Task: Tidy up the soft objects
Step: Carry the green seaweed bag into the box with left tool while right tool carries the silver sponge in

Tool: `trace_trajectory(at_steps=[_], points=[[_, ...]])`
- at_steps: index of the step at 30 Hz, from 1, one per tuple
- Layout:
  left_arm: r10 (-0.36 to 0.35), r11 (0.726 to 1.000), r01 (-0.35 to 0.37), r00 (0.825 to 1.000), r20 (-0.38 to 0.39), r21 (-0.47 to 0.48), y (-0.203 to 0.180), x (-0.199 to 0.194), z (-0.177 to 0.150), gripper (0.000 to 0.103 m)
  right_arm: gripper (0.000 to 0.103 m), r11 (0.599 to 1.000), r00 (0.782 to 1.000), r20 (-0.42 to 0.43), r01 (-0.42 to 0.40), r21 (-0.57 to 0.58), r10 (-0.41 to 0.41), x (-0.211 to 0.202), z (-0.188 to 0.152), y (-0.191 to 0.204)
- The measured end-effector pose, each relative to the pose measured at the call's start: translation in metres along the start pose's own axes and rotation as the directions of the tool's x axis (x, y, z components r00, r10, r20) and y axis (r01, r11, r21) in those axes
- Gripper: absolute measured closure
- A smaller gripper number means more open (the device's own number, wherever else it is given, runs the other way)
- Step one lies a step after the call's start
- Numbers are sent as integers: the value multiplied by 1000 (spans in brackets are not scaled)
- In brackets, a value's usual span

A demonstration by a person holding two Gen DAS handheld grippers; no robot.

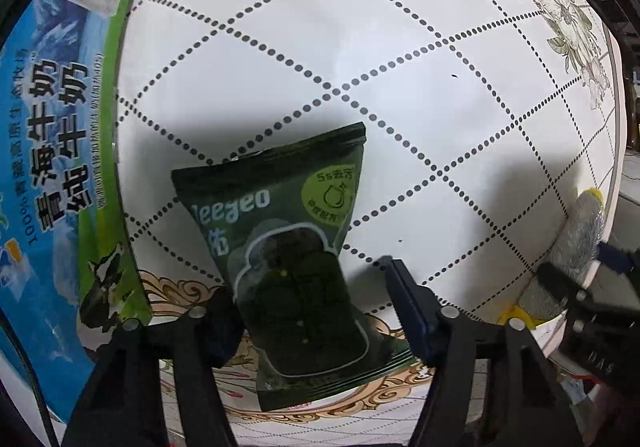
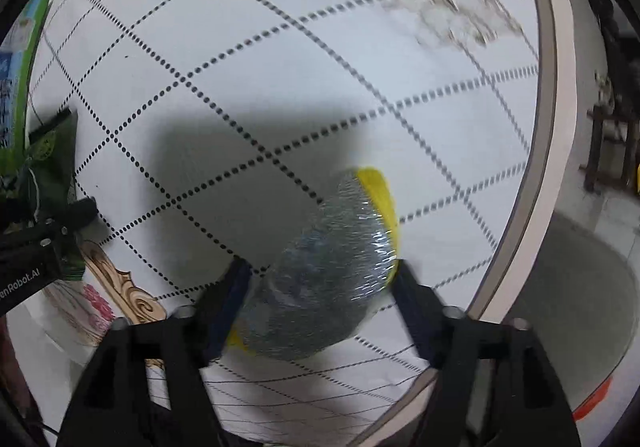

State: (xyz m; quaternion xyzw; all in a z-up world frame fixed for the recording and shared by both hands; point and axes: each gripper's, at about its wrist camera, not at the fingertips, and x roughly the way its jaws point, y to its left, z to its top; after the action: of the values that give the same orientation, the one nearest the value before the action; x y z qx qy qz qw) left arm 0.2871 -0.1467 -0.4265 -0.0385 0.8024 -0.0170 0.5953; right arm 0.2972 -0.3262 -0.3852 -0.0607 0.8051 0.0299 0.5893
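light: bright, overhead | shadows: dark patches mid-frame on table (image 1: 400, 47) | glare: on sponge (image 2: 332, 279) wrap | blur: right view's upper right smeared | edges: fisheye bending, black corners

The pouch (image 1: 292, 259) sits between the fingers of the left gripper (image 1: 312, 311) above the table (image 1: 360, 47), with the milk carton box (image 1: 60, 151) standing just to its left at the table's left side. To the right, near the table's rim, the wrapped sponge (image 2: 332, 279) is held between the fingers of the right gripper (image 2: 320, 287), well apart from the pouch. Seen from the right wrist, pouch and box lie at the far left, and the floor (image 2: 580, 287) lies beyond the rim on the right.
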Motion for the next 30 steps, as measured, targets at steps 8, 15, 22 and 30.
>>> trace_trajectory(at_steps=[8, 15, 22, 30], points=[[-49, 998, 47, 998, -35, -34, 23, -7, 19, 38, 21, 980, 993, 54, -111, 168, 103, -7, -18, -27], [-5, 1000, 4, 999, 35, 9, 3, -19, 1, 71, 46, 954, 990, 47, -144, 262, 137, 6, -21, -50], [-23, 995, 6, 985, 168, 100, -2, -64, -22, 72, 52, 957, 983, 134, -154, 246, 123, -19, -51, -17], [-141, 981, 81, 920, 365, 174, 47, -189, -54, 72, 53, 960, 925, 322, -252, 122, 201, -136, -70, 63]])
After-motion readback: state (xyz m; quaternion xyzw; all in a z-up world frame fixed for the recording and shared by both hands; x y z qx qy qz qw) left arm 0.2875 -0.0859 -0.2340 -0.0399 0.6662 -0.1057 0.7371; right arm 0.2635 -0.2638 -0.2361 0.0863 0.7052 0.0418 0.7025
